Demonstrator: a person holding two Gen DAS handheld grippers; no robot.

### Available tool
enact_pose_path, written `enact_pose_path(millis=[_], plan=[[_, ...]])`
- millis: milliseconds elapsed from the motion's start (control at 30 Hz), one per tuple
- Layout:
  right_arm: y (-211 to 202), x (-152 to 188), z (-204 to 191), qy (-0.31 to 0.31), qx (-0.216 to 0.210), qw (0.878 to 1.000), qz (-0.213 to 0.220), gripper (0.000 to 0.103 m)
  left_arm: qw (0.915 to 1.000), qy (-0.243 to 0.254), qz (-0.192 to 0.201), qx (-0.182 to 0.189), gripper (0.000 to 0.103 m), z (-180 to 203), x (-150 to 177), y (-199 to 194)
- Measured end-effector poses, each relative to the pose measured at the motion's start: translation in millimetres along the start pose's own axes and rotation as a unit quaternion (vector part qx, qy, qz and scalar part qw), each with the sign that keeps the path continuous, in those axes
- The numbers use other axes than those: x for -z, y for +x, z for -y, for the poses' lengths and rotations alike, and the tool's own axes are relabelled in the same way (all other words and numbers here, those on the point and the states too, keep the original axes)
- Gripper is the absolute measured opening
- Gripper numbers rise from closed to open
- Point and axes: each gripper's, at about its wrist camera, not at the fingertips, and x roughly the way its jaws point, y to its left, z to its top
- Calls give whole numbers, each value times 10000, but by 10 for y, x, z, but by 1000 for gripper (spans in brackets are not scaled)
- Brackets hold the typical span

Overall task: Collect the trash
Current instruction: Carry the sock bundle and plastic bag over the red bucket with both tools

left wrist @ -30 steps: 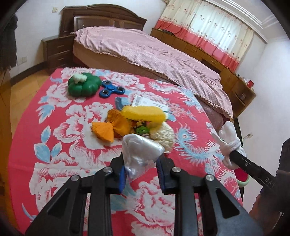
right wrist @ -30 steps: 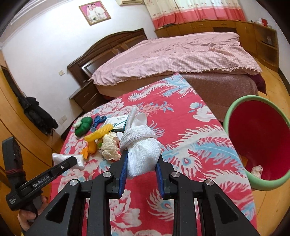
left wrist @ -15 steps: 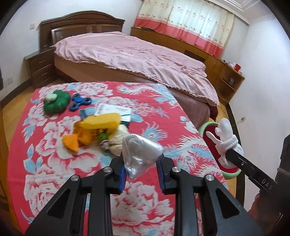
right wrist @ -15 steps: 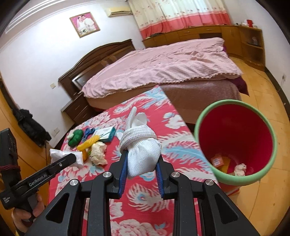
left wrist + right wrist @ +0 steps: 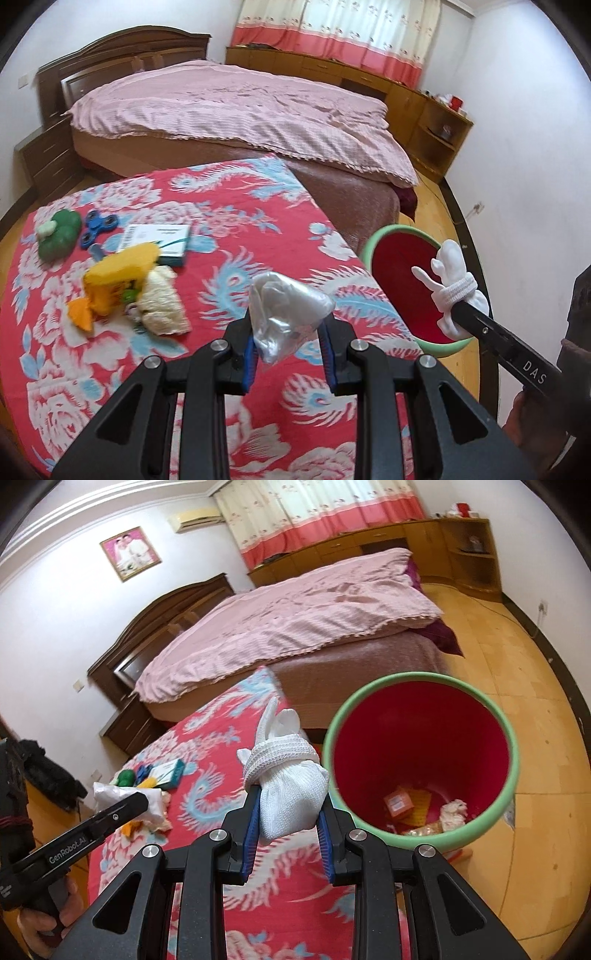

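Left tool (image 5: 288,347): clenched on a crumpled clear plastic bag (image 5: 286,310), held above the near edge of the flowered counter (image 5: 236,221).
Right tool (image 5: 288,823): clenched on a knotted white cloth bundle (image 5: 291,794), at the counter's corner, just beside the green-rimmed red bin (image 5: 509,760) on the floor.
Bin contents: an orange box, yellow paper, a crumpled wad.
Step in hand: likely carrying both pieces to the bin; best released only once each sits over the red opening, not the rim.
Pose: both tools angled downward, the right closer to the bin, a hand (image 5: 51,919) gripping the left tool's handle.
Left behind: yellow and orange scraps (image 5: 118,277) on the counter.
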Motion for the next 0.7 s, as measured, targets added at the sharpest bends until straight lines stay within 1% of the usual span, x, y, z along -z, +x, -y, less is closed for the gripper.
enact_pose_path(millis=[433, 700], plan=[[18, -56, 464, 323, 508, 9982, 11, 28, 9982, 485, -307, 151, 28, 512, -92, 405], [135, -78, 762, 511, 814, 9953, -117, 29, 9959, 722, -495, 247, 28, 781, -143, 685]])
